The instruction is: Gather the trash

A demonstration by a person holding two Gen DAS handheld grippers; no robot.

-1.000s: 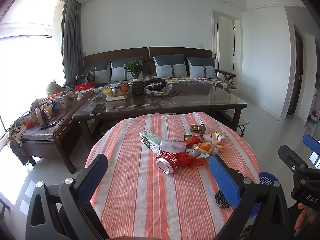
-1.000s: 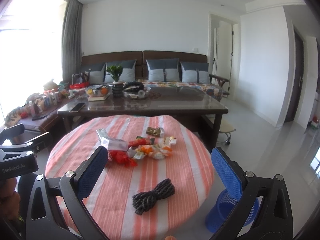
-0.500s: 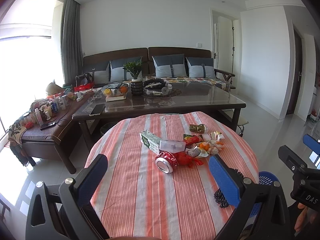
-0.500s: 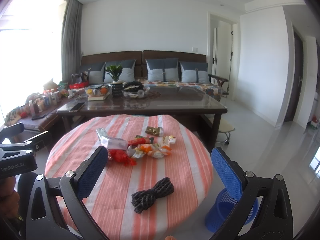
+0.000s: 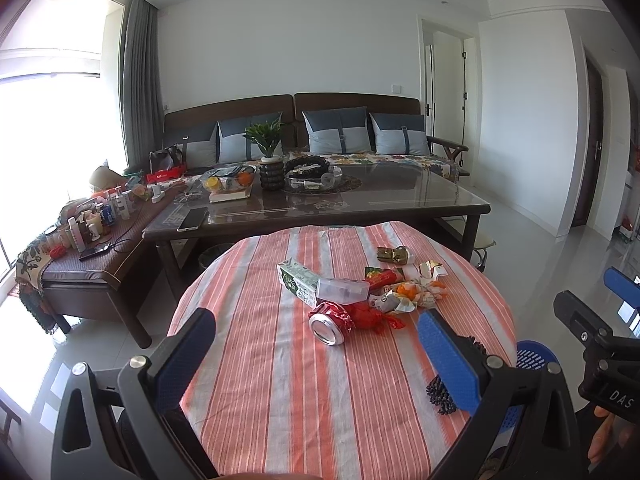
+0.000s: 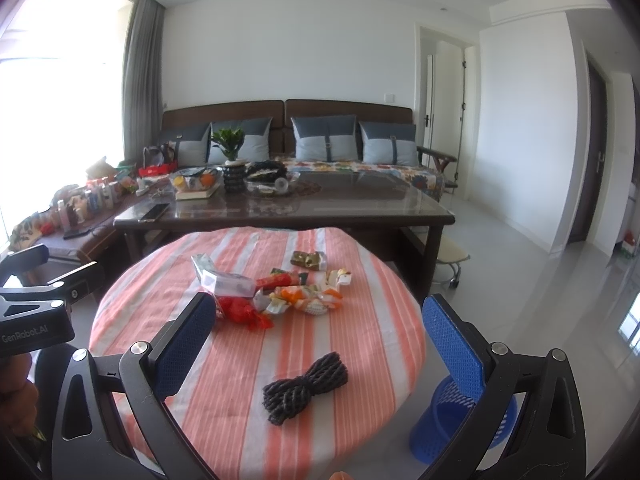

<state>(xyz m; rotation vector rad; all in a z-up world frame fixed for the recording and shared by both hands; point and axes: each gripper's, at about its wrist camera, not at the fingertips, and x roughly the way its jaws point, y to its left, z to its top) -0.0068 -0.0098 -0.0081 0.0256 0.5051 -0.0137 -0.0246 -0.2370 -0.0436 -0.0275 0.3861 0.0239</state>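
Trash lies in the middle of a round table with an orange striped cloth [image 5: 280,392]: a crushed red can [image 5: 329,322], a green carton [image 5: 298,282], a clear plastic box [image 5: 342,291], red and orange wrappers [image 6: 298,294] and a gold wrapper [image 5: 393,255]. A blue mesh bin [image 6: 460,420] stands on the floor at the table's right. My left gripper [image 5: 316,360] is open and empty, just short of the can. My right gripper [image 6: 316,344] is open and empty over the table's near edge.
A dark coiled rope [image 6: 306,380] lies on the cloth near the right gripper. A dark glass-topped coffee table [image 5: 320,208] with clutter stands behind, then a sofa [image 5: 340,136]. A cluttered bench [image 5: 88,240] is at the left. Tiled floor lies to the right.
Both views have shifted very slightly; the table sits marginally nearer in the right wrist view. Both grippers stay open and nothing on the table has moved.
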